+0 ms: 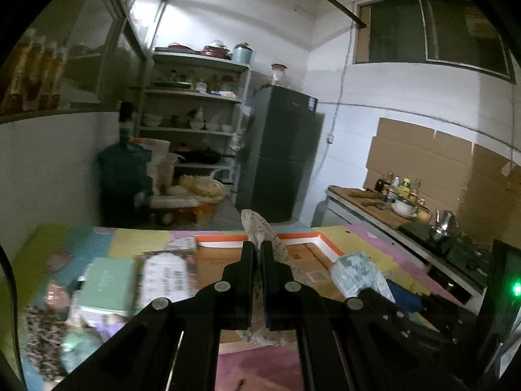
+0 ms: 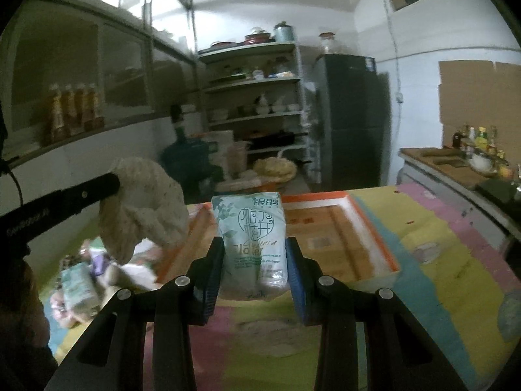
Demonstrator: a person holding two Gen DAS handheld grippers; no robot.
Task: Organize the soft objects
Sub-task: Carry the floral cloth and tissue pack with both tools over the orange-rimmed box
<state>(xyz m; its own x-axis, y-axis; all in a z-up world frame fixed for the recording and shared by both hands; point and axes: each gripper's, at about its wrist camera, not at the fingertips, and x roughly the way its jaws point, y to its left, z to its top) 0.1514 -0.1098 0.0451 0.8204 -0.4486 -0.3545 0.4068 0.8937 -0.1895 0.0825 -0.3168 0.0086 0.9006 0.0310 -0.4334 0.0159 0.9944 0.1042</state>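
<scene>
My left gripper [image 1: 258,246] is shut on a pale speckled cloth [image 1: 260,228] that sticks up past the fingertips and hangs below them. In the right wrist view the same cloth [image 2: 146,205] dangles in a lump from the left gripper [image 2: 114,184], over the table's left side. My right gripper [image 2: 254,260] is shut on a green-and-white soft tissue pack [image 2: 250,234], held upright above the table. Just beyond both lies a shallow orange-rimmed cardboard box [image 2: 374,228], open and flat on the colourful mat. The left wrist view shows the tissue pack [image 1: 355,273] at the box's [image 1: 322,239] right corner.
Several other soft packs and cloths lie piled at the table's left: a light green pack [image 1: 107,283], a printed pack [image 1: 166,277], a leopard-patterned piece [image 1: 42,335]. A grey-blue lump [image 2: 511,312] sits at the right edge. A counter with stove and bottles [image 1: 403,192] runs along the right.
</scene>
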